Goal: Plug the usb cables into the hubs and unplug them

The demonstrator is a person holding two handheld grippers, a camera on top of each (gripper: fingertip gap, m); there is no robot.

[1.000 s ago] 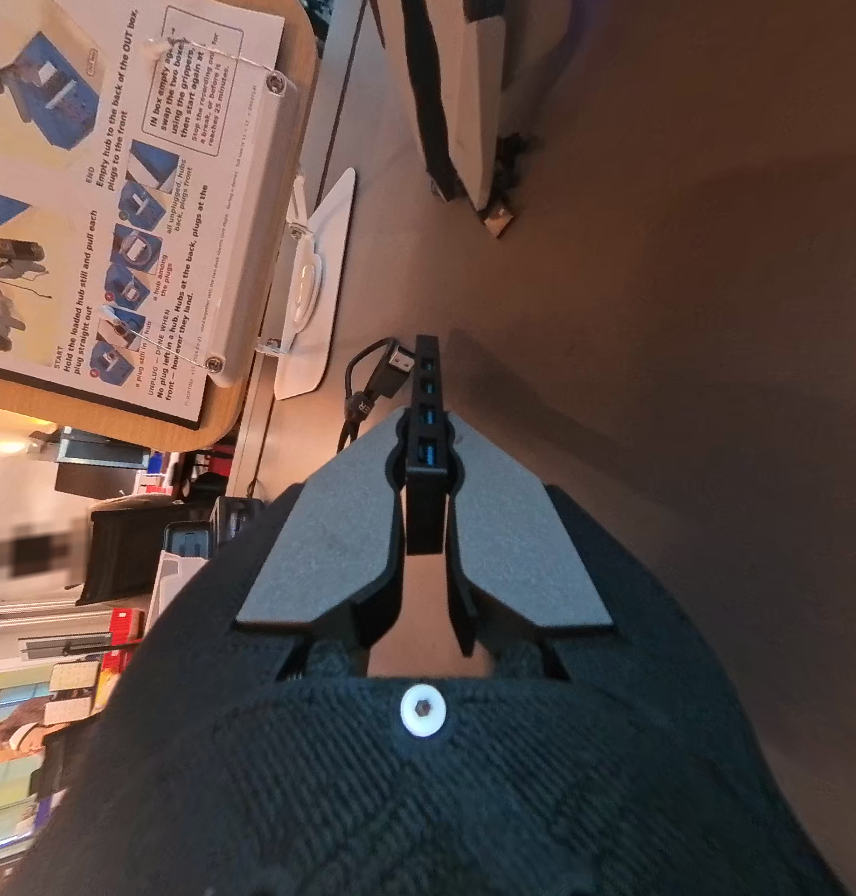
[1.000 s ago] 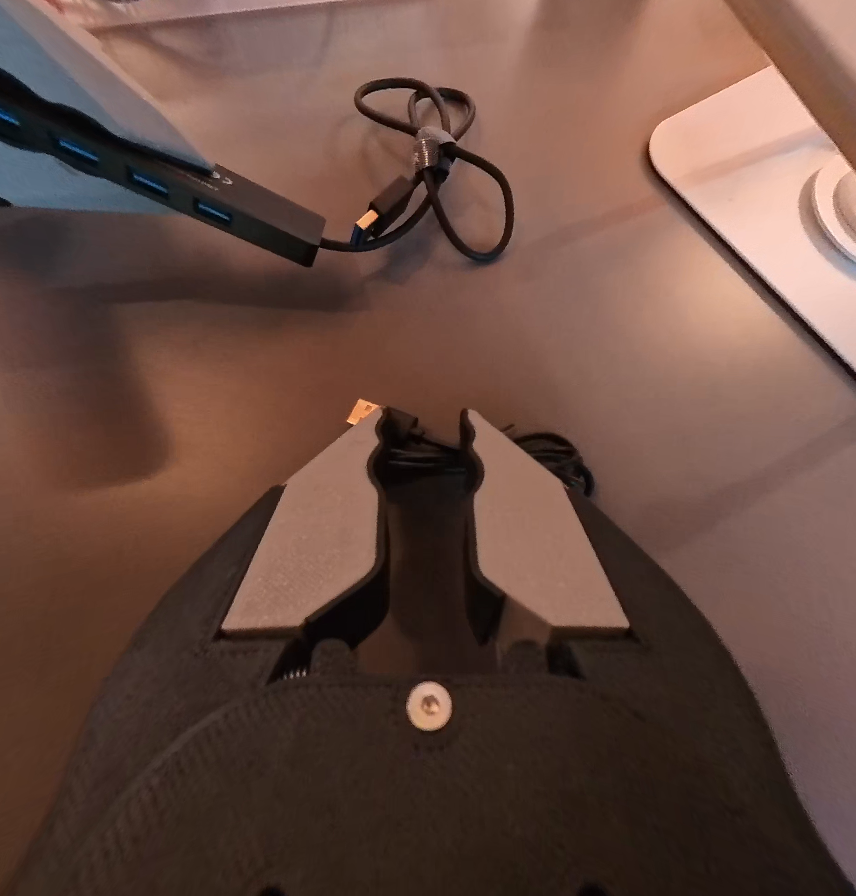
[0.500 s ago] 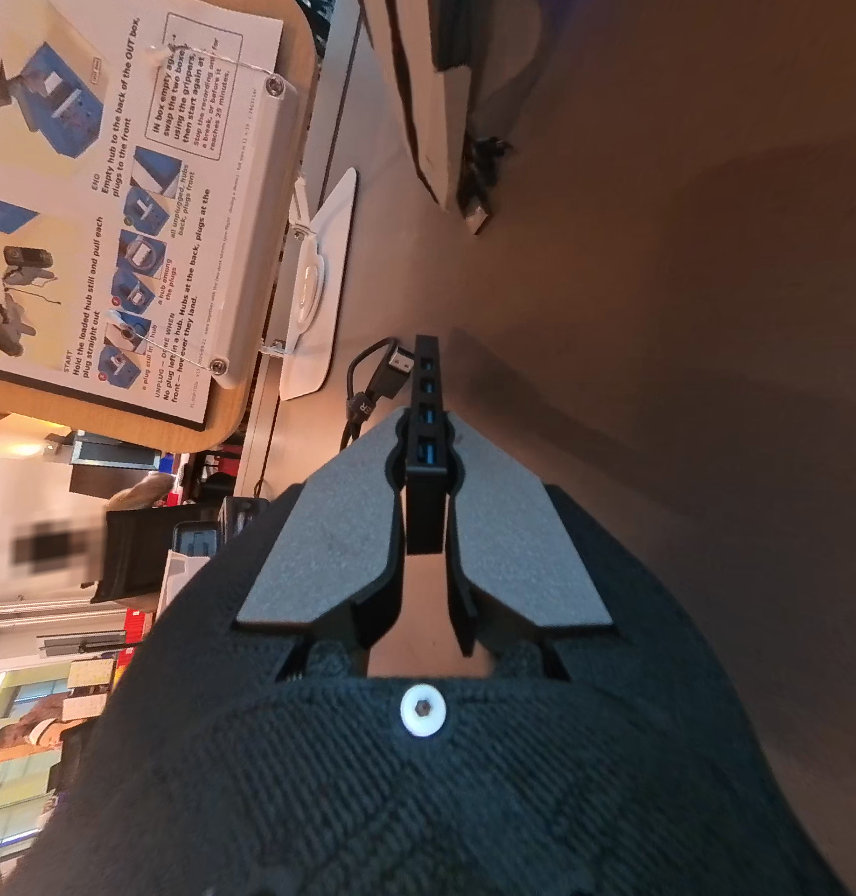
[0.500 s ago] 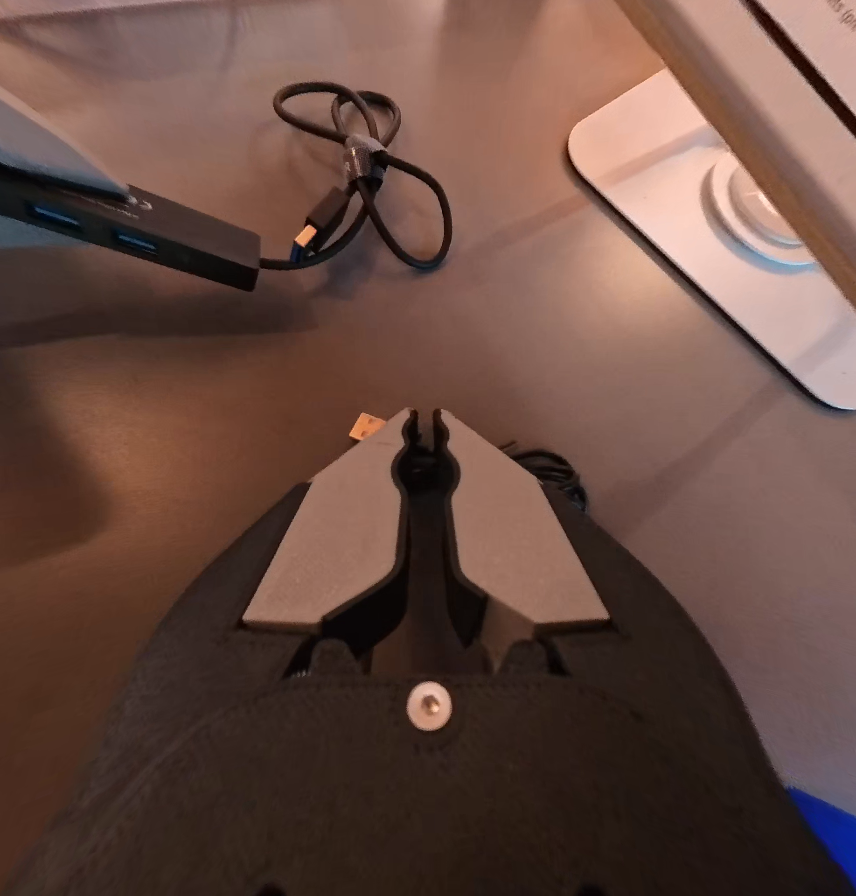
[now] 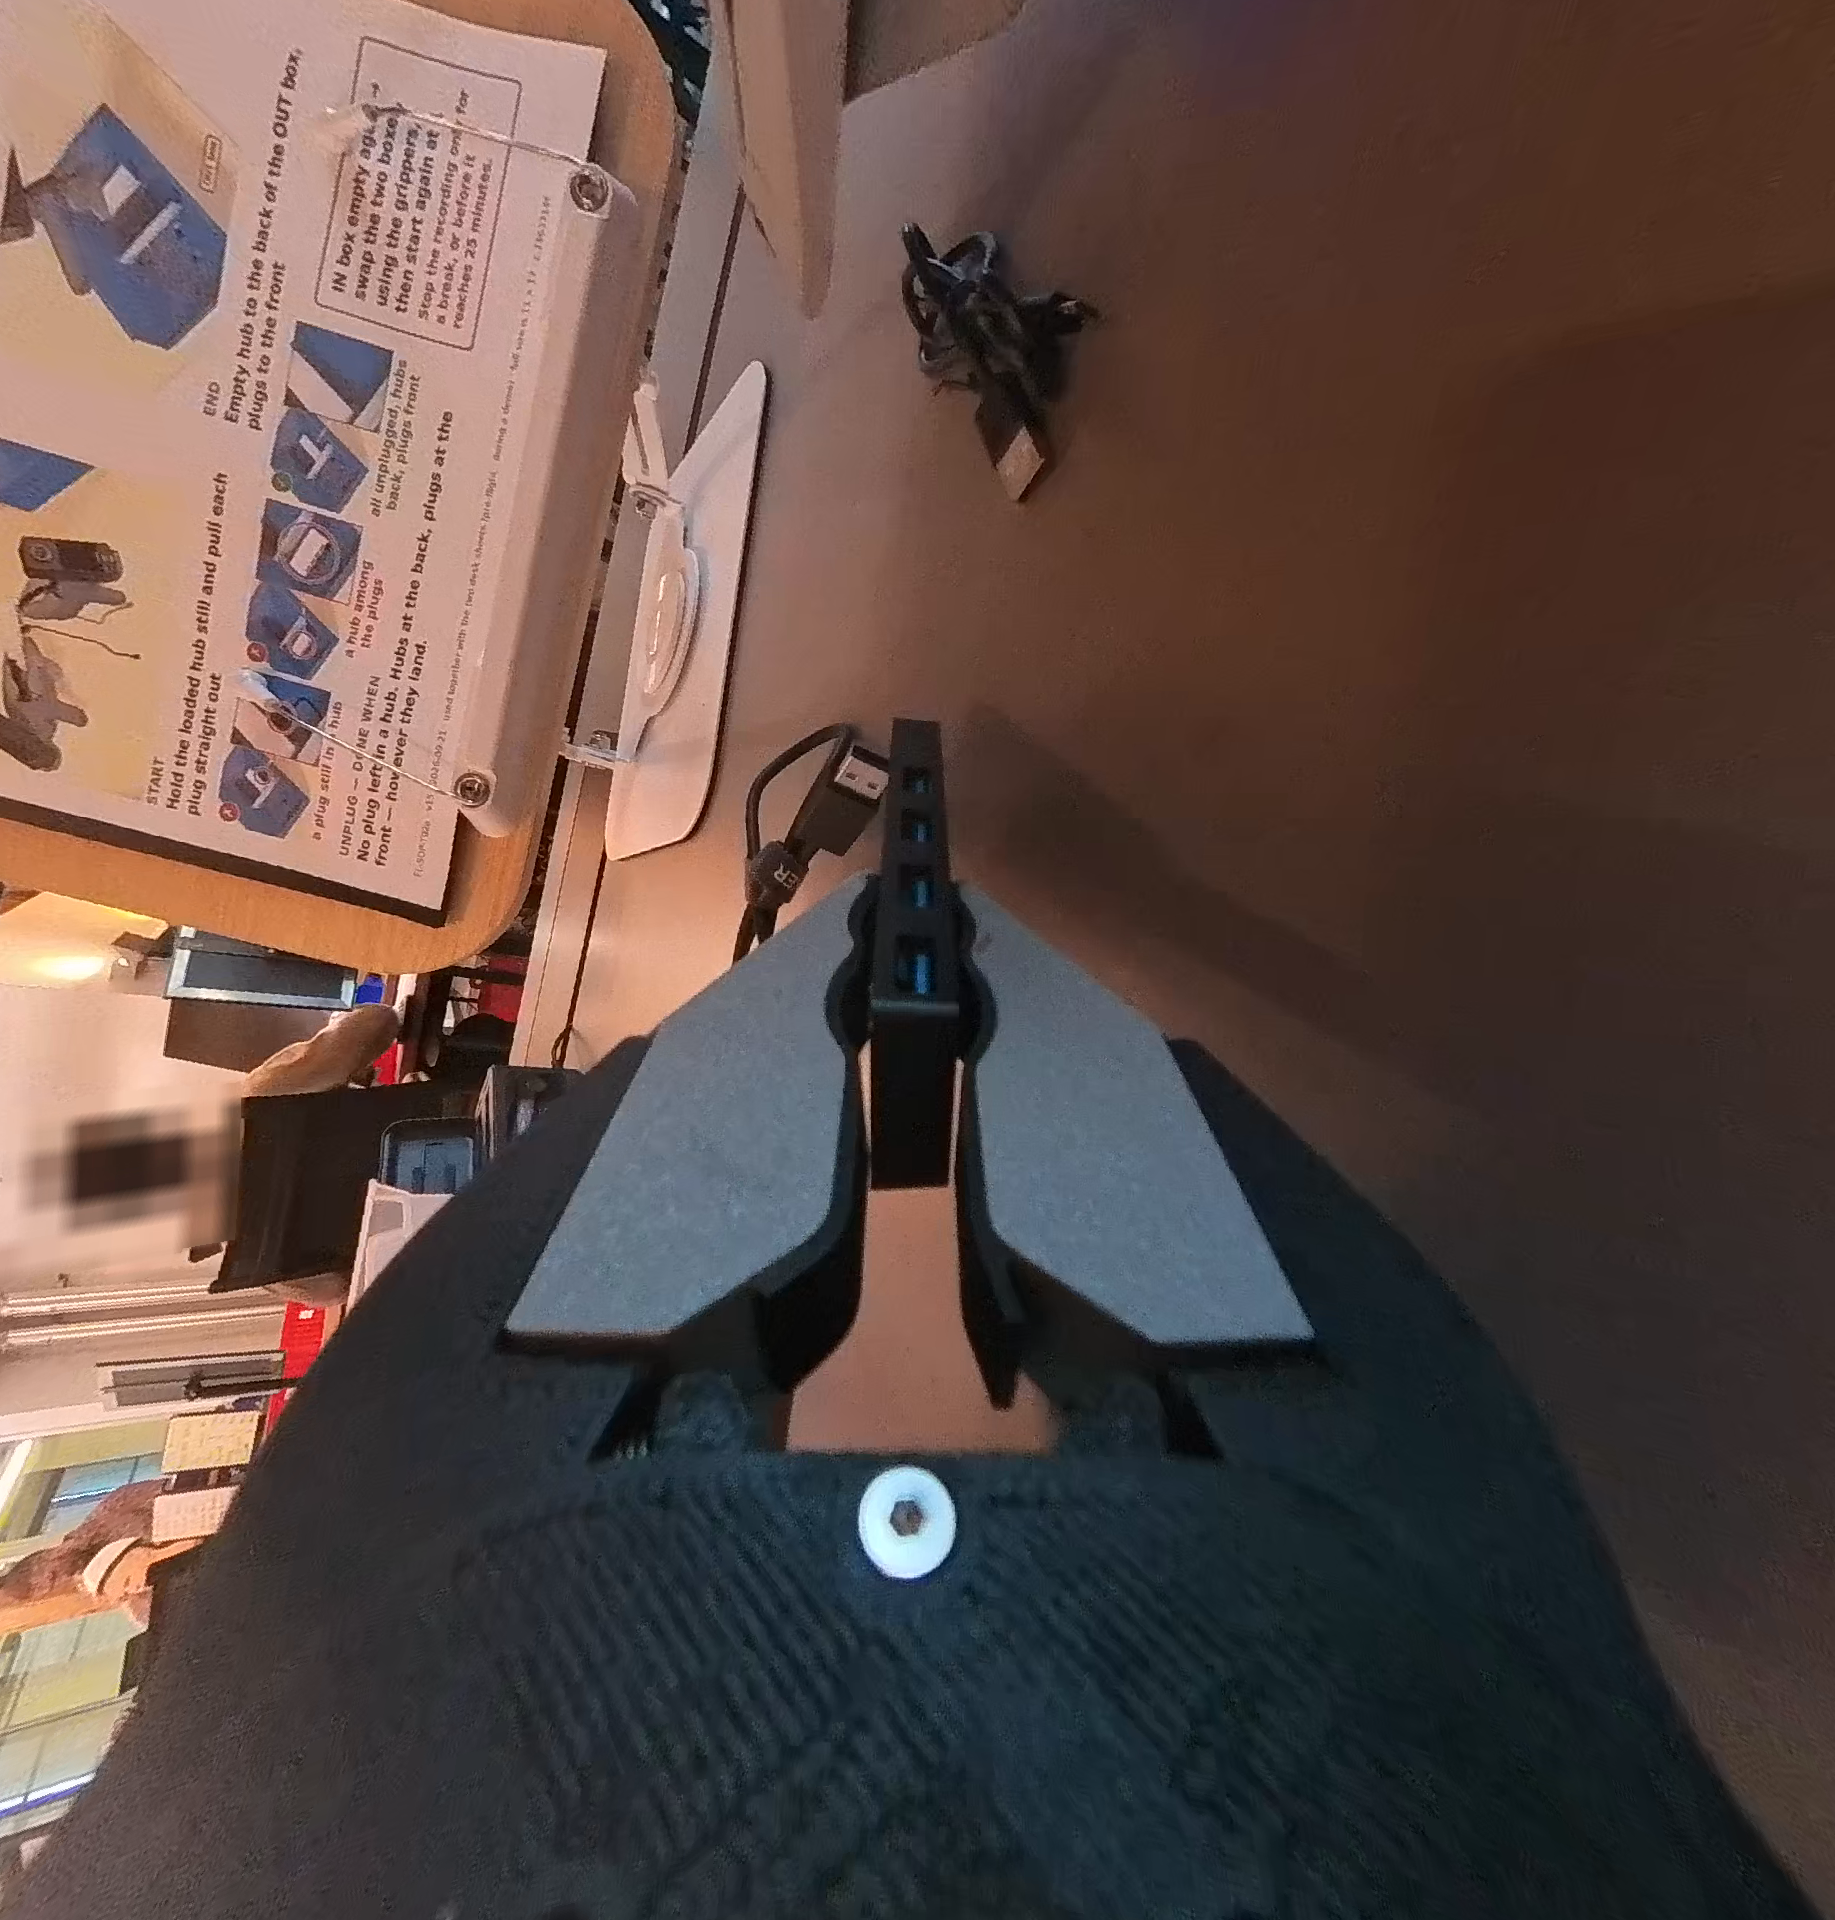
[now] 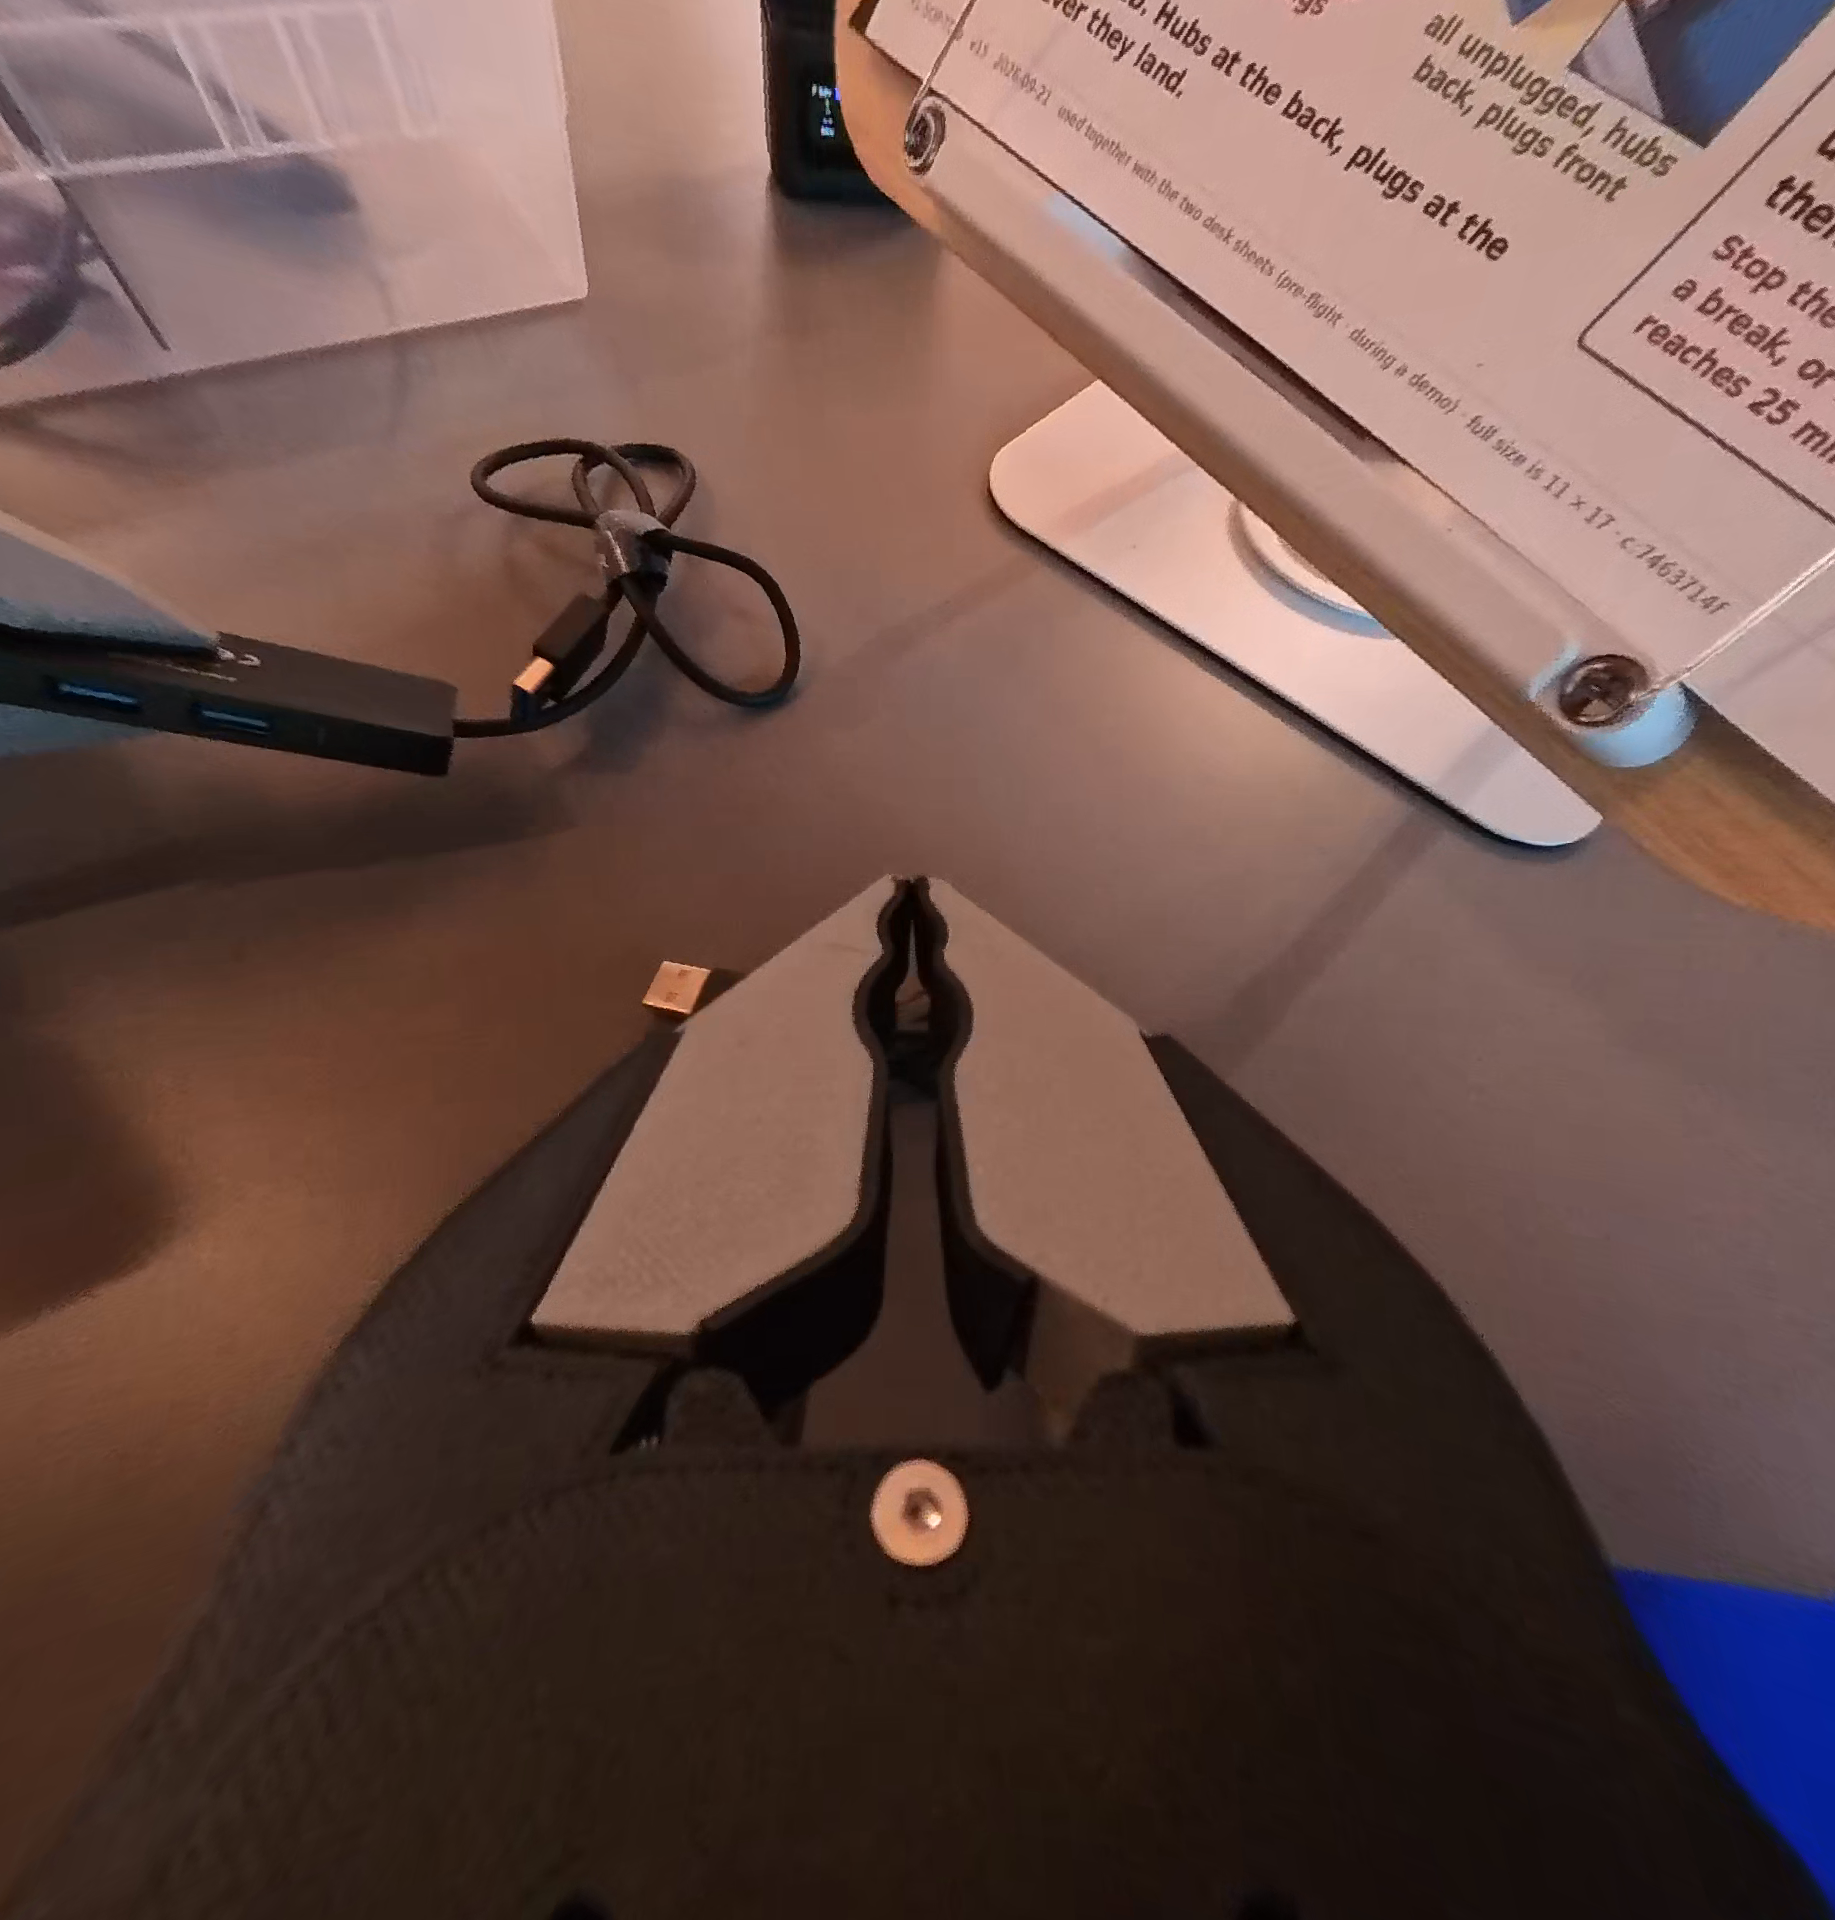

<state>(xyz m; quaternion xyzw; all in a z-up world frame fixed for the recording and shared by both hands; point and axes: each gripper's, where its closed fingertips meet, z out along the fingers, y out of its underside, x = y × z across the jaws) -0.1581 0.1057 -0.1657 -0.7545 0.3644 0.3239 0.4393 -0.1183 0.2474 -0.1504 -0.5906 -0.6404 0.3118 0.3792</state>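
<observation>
My left gripper (image 5: 913,904) is shut on a black USB hub (image 5: 915,790) with blue ports, held on edge above the grey table (image 5: 1412,727). The hub (image 6: 321,696) also shows at the left of the right wrist view, with its own tied cable (image 6: 643,561) lying coiled on the table. My right gripper (image 6: 913,891) is shut, tips touching. A loose USB cable bundle (image 5: 980,322) lies on the table just below it. Its metal plug (image 6: 677,987) pokes out beside the left finger. I cannot tell whether a strand is pinched.
A printed instruction sheet on a wooden board (image 5: 269,416) stands on a white base (image 6: 1308,582) close ahead on the right. A clear plastic box (image 6: 269,187) and a small black device (image 6: 814,104) sit at the back. Something blue (image 6: 1744,1662) shows at the lower right. My hands' fingertips stand some 15 cm from each other. Both grippers' tips are roughly 35 cm from the small black device (image 6: 814,104).
My right gripper went from open around the loose cable to shut, then tilted up and moved toward the stand. The left wrist view now shows the cable uncovered. The left gripper and hub stayed still.
</observation>
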